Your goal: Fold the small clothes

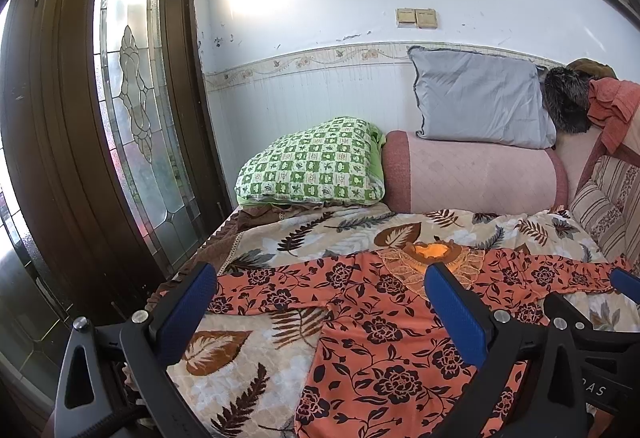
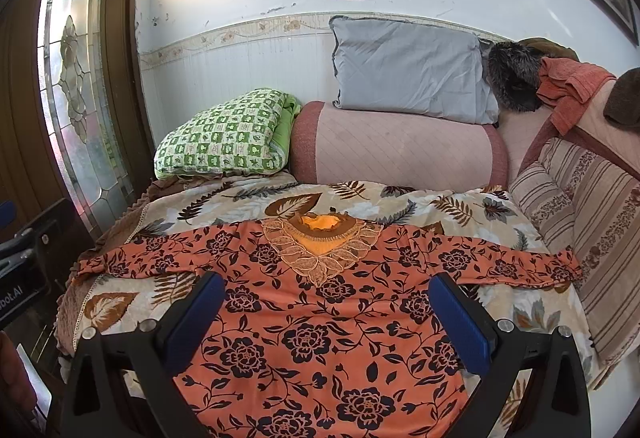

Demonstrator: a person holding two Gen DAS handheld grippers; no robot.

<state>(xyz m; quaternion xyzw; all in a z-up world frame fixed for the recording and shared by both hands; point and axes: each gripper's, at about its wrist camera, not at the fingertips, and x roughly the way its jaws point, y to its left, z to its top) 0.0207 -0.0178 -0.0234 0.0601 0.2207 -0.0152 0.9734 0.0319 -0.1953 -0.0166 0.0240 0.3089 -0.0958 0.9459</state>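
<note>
**Garment spread flat, both grippers raised and empty**

We note the orange floral top lies face-up on the leaf-print blanket, sleeves out to either side and neckline toward the pillows; we judge this layout suits a first fold. The left gripper has its jaws wide, holding nothing, above the left sleeve and armpit. The right gripper is likewise wide and empty, above the chest below the lace collar. Neither seems to touch the cloth.
</note>
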